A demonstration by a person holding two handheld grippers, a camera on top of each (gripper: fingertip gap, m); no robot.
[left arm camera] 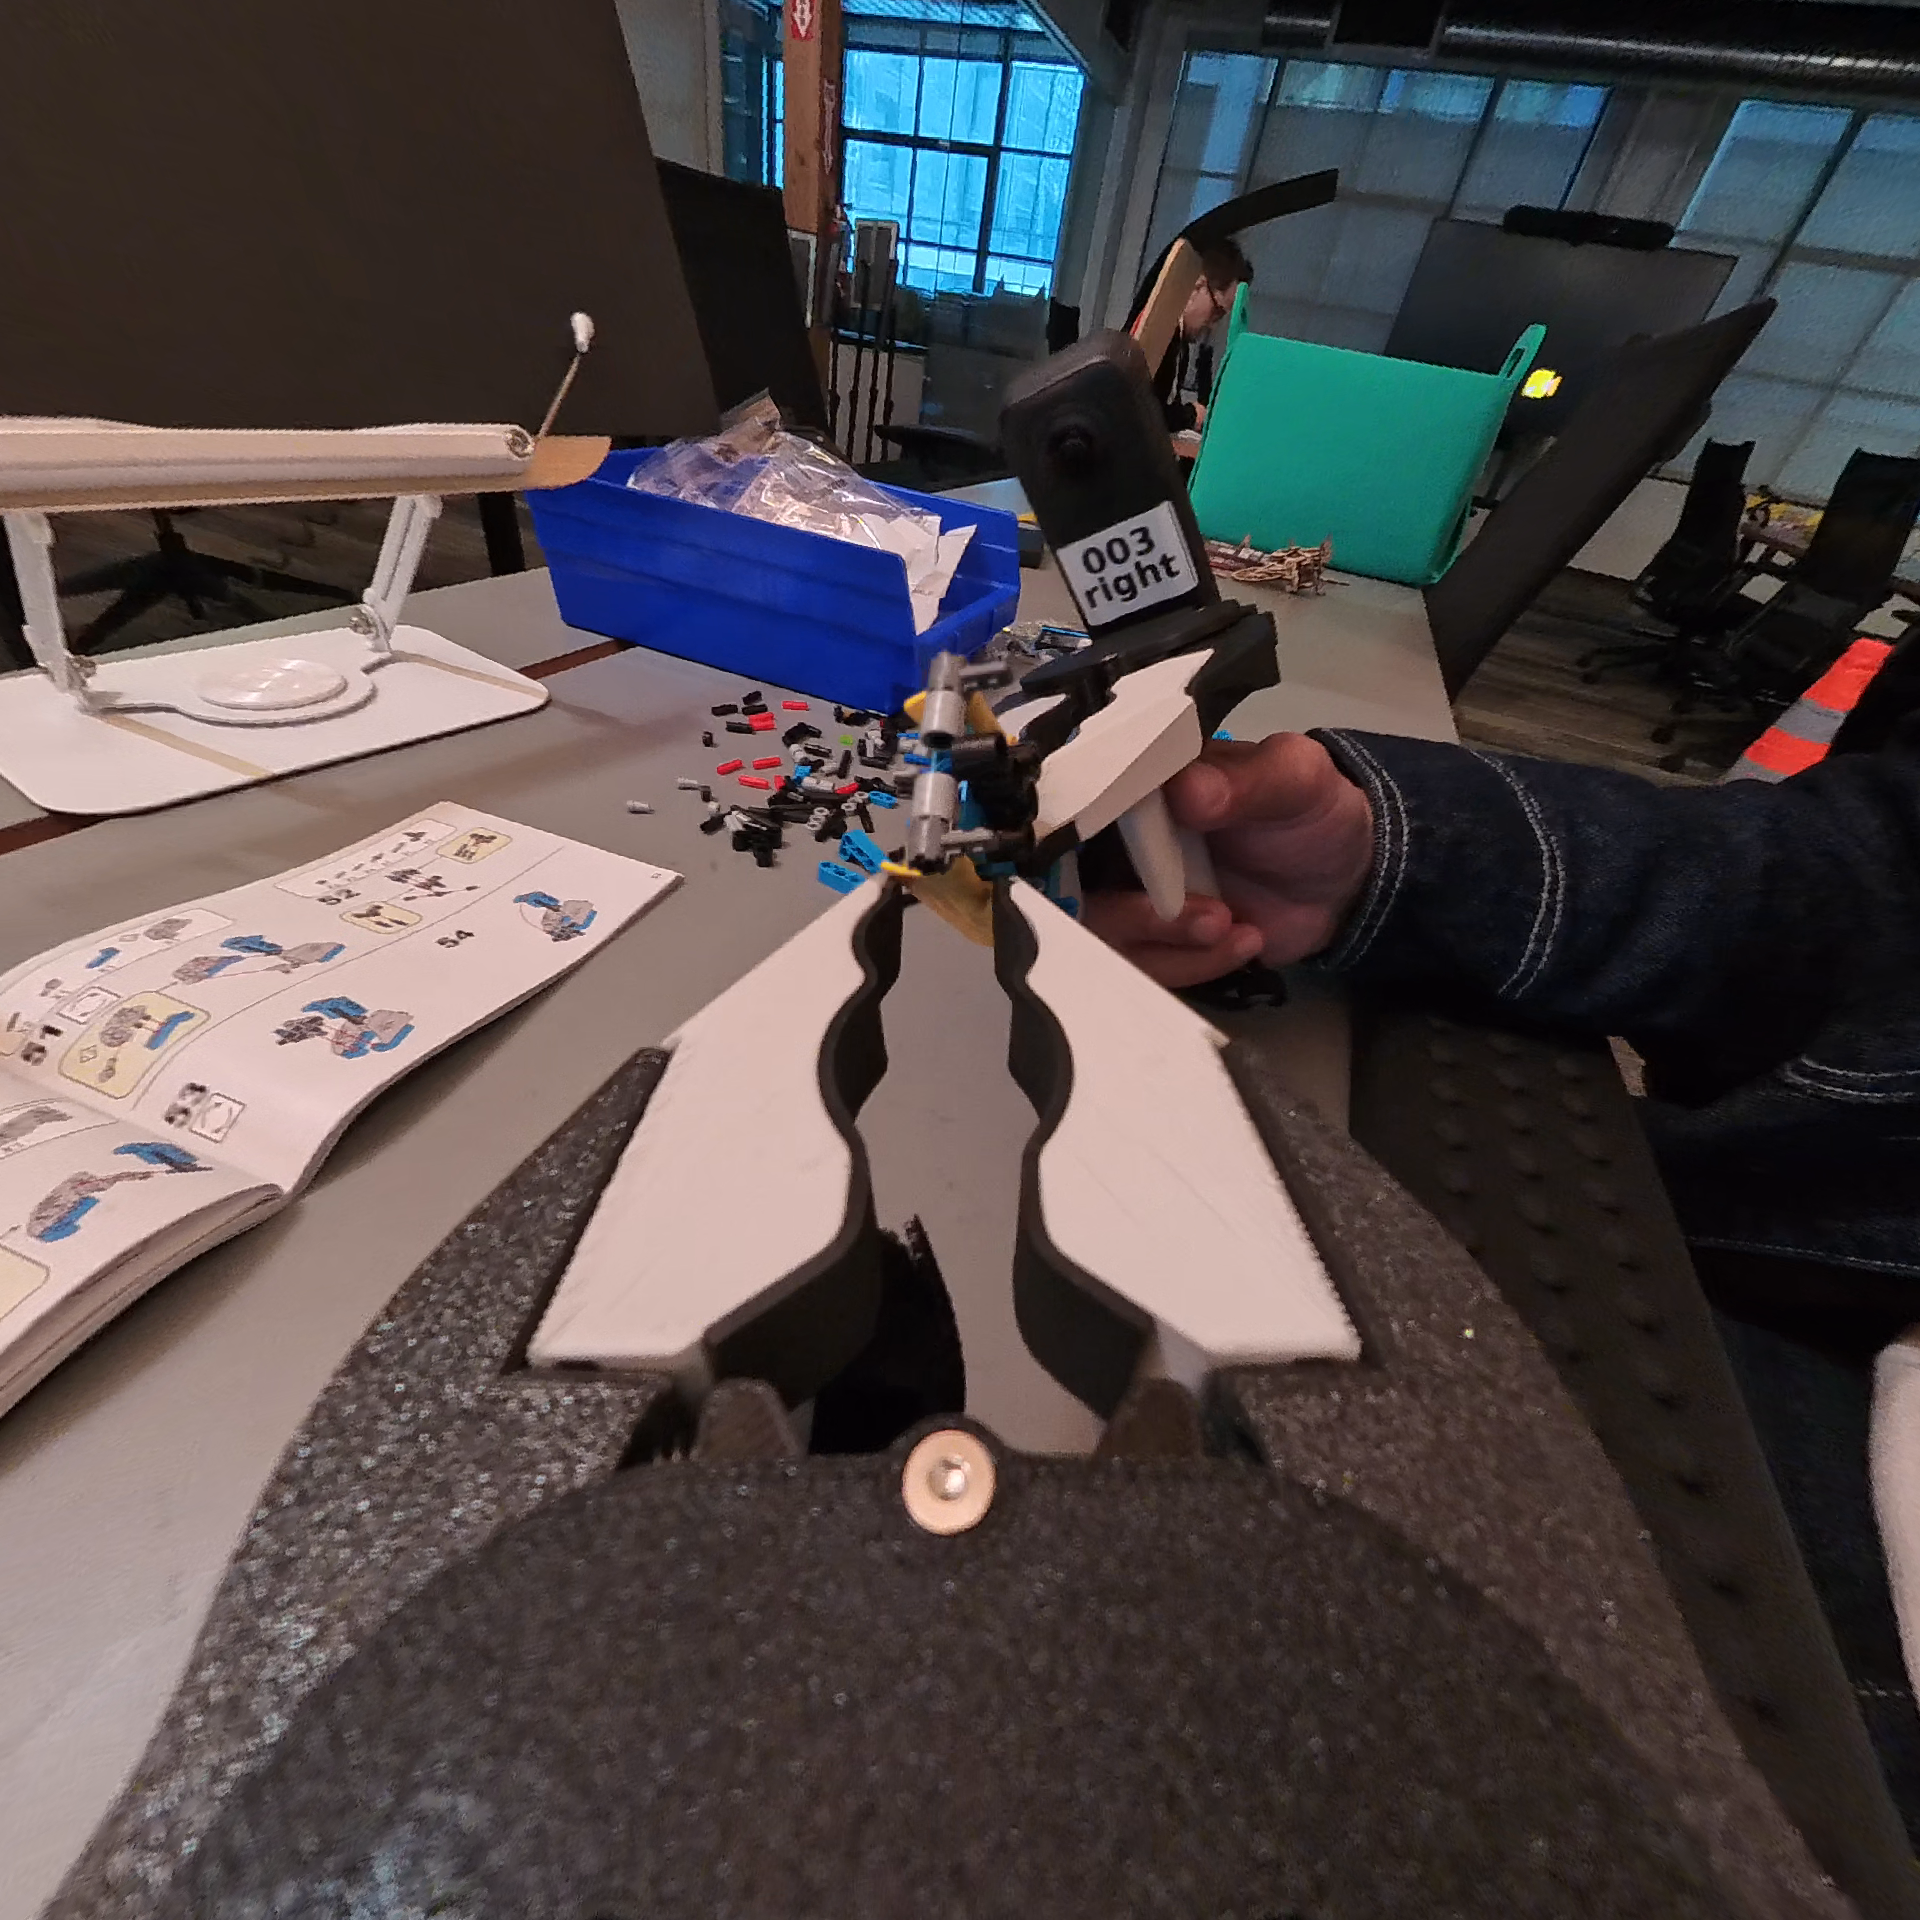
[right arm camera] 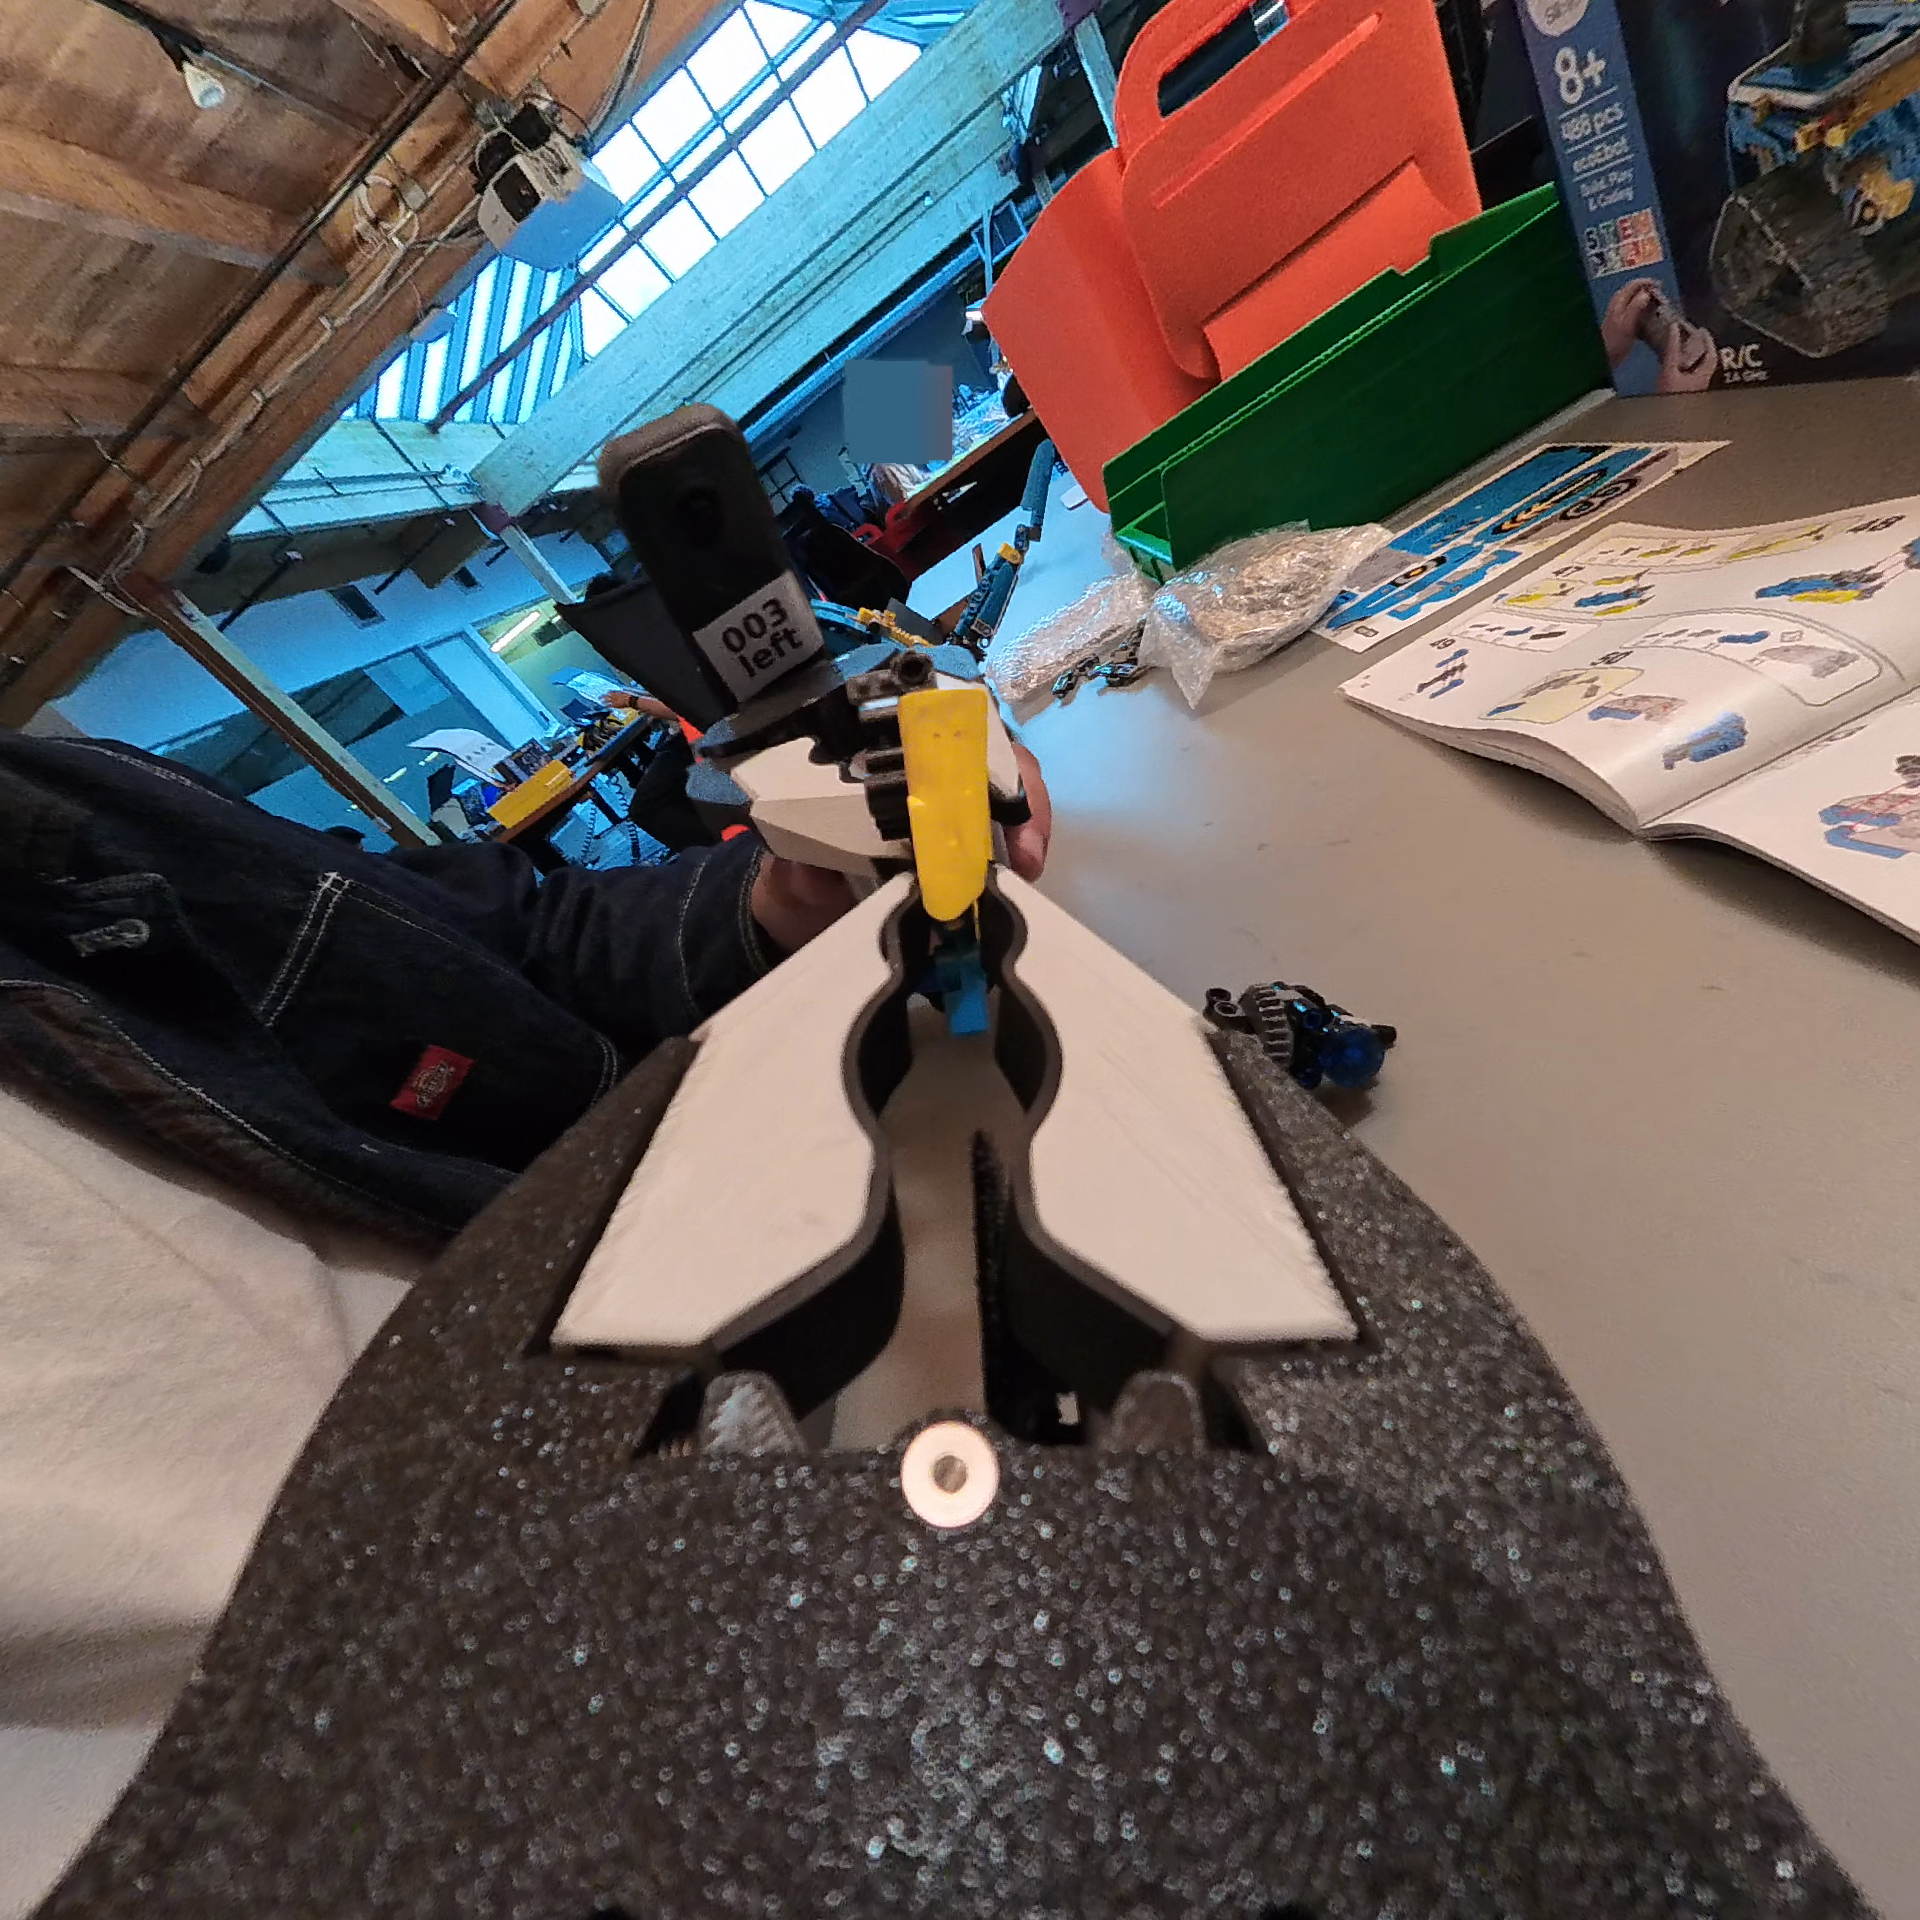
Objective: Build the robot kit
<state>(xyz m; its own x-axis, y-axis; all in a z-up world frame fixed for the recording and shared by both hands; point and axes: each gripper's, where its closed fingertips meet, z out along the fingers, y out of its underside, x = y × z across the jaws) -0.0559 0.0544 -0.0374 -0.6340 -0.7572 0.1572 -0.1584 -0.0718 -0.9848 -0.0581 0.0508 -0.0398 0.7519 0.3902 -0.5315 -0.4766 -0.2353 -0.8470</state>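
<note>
A small building-block assembly [left arm camera: 940, 769] of grey, black, blue and yellow parts is held in the air between both grippers. My left gripper [left arm camera: 945, 899] is shut on its lower yellow end. My right gripper [left arm camera: 1016, 764], held by a hand [left arm camera: 1278, 831], grips it from the right side. In the right wrist view, my right gripper [right arm camera: 951, 894] is shut on the assembly's long yellow panel [right arm camera: 945, 790], with a blue part between the fingers. The left gripper [right arm camera: 883, 774] holds the far end.
Loose small parts [left arm camera: 800, 779] lie on the grey table [left arm camera: 416, 1299] by a blue bin [left arm camera: 769, 582] of plastic bags. An open instruction booklet [left arm camera: 260, 1018] and a white stand [left arm camera: 260, 707] are at left. A small black-and-blue subassembly [right arm camera: 1299, 1039], green bin [right arm camera: 1351, 436] and orange bag [right arm camera: 1226, 208] are at right.
</note>
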